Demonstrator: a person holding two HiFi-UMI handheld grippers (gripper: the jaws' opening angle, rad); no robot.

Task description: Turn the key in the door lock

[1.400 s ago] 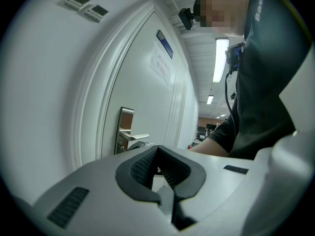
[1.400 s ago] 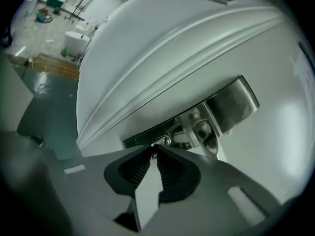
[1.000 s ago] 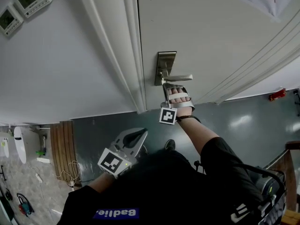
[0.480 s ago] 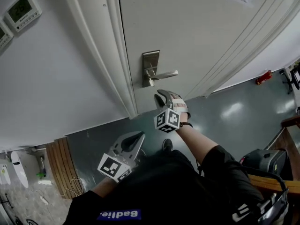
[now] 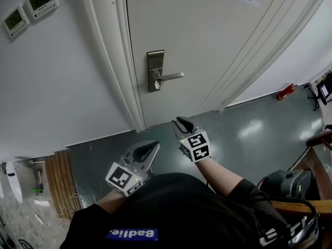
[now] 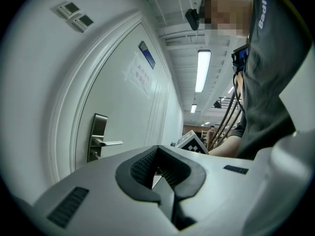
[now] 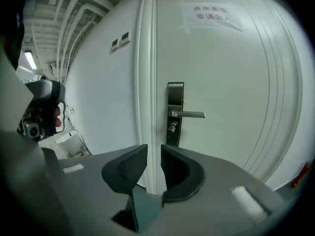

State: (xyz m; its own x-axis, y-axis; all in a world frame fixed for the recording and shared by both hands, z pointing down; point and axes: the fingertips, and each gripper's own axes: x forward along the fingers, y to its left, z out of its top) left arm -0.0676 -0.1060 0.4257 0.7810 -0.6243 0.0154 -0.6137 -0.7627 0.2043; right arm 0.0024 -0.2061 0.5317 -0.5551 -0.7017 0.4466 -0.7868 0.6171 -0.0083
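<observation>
Looking steeply down a white wall, the head view shows two wall control panels (image 5: 28, 8) at far left, beside the door frame (image 5: 122, 56). Lower and further right, the left gripper (image 5: 149, 149) hovers above the grey floor (image 5: 249, 134), close to the person's dark shirt. In the left gripper view its black pads (image 6: 140, 166) meet at the tips and enclose nothing. Just right of it and higher, on the white door (image 5: 207, 35), is the steel lock plate (image 5: 155, 66) with its lever handle (image 5: 172, 77). The key (image 7: 172, 127) sits in the lock just below the lever. It shows best in the right gripper view, but is too small there to tell which way it is turned. Further right, the right gripper (image 5: 181, 122) hangs below the lock, well apart from the door and aimed toward it. Its jaws have just been opening and now stand a narrow gap apart, with only air between them. At far right a small red object (image 5: 285, 92) lies on the floor by the wall. The likely risks come if the key needs another grip. The key head is small and sits right under the lever, so a slightly high approach could knock the handle. An off-centre pinch through so narrow a gap could let the pads slip off the key.
</observation>
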